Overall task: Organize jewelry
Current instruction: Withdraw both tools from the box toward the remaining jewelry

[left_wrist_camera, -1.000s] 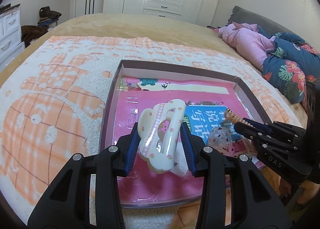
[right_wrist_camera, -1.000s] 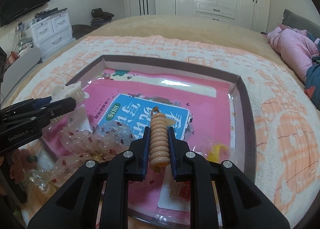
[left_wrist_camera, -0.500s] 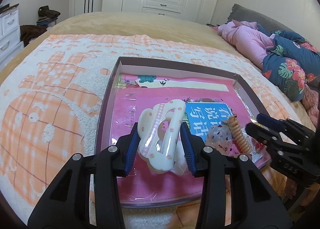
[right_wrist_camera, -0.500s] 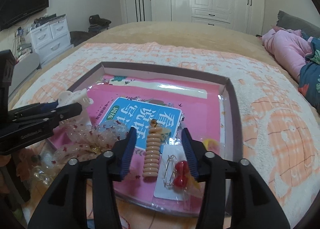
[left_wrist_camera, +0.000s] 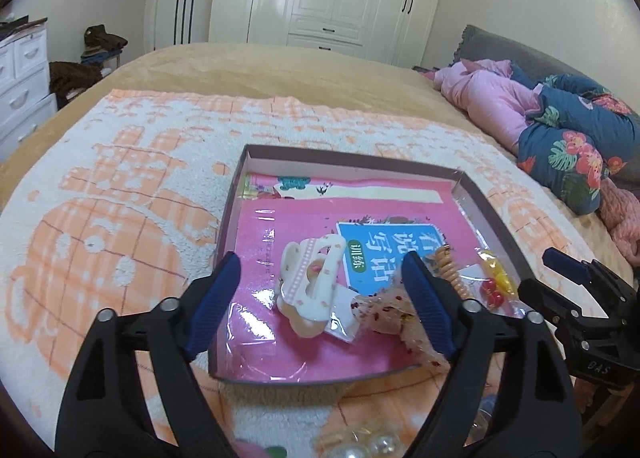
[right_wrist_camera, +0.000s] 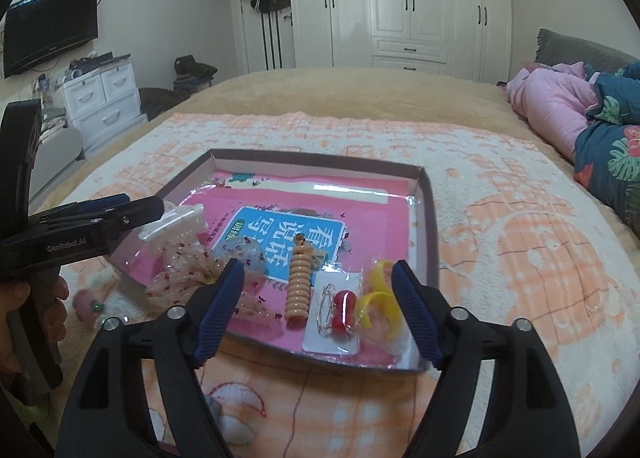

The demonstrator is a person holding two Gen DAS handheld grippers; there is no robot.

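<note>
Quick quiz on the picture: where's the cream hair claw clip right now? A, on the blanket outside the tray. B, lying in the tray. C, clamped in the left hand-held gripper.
B: the cream hair claw clip lies on the pink book inside the tray, between the open fingers of the left hand-held gripper, which do not touch it.

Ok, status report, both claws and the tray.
Left claw open, cream hair clip lying in tray. Right claw open, coil clip lying in tray. Nothing blocking.
</note>
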